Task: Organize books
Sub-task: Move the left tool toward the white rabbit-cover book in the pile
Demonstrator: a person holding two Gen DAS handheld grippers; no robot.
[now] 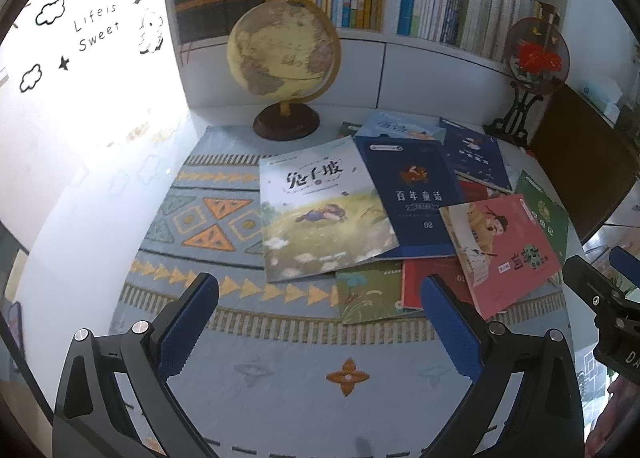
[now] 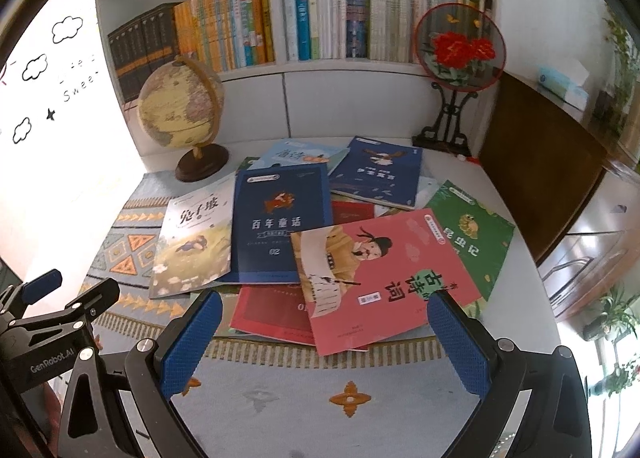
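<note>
White desk (image 1: 80, 258) under a bookshelf (image 2: 280, 70), patterned blue mat (image 1: 240, 322) covering most of it. Far left, wall with cloud doodles (image 1: 50, 12) and "Life is Sweet" lettering. Globe (image 1: 282, 54) on wooden base at back left of mat. Loose pile of thin books spread flat, overlapping, centre to right: meadow-cover book (image 1: 320, 210) leftmost, lapping onto navy book (image 1: 414, 194) marked 02, light-blue book (image 2: 300, 152) and second navy book (image 2: 378, 174) behind, red book (image 2: 272, 310) underneath, pink book (image 2: 368, 278) on top at front right, green book (image 2: 468, 234) rightmost, partly under the pink one. Round red-flower fan (image 2: 460, 44) on black stand at back right.

Left gripper (image 1: 320, 322) hovers over bare mat in front of the pile, fingers wide apart, holding nothing, touching nothing. Right gripper (image 2: 332, 338) likewise spread wide and empty, hovering just in front of the pink book's near edge; right pad (image 2: 460, 346) overlaps that book's corner in view, contact unclear.
</note>
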